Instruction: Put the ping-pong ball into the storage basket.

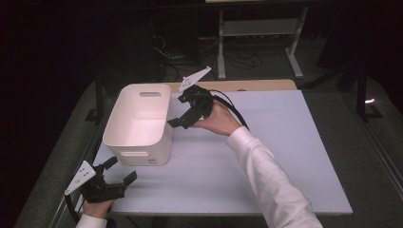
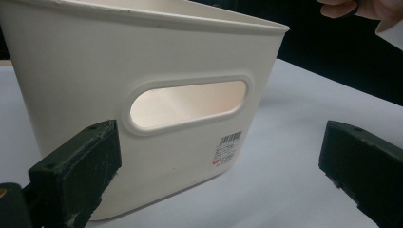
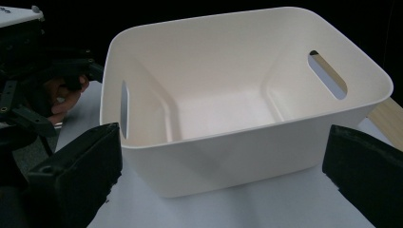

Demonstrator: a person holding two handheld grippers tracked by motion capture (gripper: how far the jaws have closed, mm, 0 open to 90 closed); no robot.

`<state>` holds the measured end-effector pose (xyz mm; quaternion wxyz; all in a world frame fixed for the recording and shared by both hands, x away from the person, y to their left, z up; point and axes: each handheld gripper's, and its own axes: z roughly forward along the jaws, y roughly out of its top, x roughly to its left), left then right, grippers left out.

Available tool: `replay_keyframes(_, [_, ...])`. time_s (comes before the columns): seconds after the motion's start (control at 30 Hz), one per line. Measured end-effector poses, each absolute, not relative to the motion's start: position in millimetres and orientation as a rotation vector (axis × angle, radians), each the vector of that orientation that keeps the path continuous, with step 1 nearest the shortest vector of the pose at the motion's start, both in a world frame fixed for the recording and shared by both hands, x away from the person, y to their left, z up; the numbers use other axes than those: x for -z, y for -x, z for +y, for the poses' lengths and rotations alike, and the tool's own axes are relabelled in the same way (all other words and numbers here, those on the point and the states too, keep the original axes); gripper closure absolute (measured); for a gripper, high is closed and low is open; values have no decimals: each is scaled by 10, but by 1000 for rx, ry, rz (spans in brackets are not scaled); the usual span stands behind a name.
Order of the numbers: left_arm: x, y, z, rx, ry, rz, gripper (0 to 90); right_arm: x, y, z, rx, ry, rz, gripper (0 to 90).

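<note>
1. The white bin [image 1: 138, 124] sits on the table [image 1: 266, 156] toward its far left corner, at about ten o'clock from the table's middle. It stands upright and looks empty inside.
2. The left gripper [image 1: 117, 172] rests near the table's front left, at six o'clock from the bin, jaws spread apart and close to the bin's near wall without touching it.
3. The right gripper [image 1: 183, 114] hovers at the bin's three o'clock side, jaws also spread wide, clamped on nothing.
4. By my reading, the work has barely begun: both tools are lined up on the bin, but no grasp is made. Closing on a wall or rim and moving the bin is all left to do.
5. The bin is smooth, matte plastic with rounded corners, a rolled rim and an oval handle slot [image 2: 189, 103] in each end wall; a small barcode sticker [image 2: 228, 148] sits under the near slot. The jaw pads are blocky, dark and scuffed.
</note>
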<state>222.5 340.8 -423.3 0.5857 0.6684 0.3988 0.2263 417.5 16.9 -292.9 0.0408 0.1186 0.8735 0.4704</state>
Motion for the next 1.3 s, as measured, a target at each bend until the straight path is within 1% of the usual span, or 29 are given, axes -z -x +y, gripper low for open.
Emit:
replay_keyframes(0.53, [4232,-2226,3405,-526,-1558,931,0,3045,-4099,-35,-1449,-410,2649,0])
replay_keyframes(1.3, [4232,-2239,3398,-526,-1569,929,0,3327,-3985,-399,-1477,-525,2616,0])
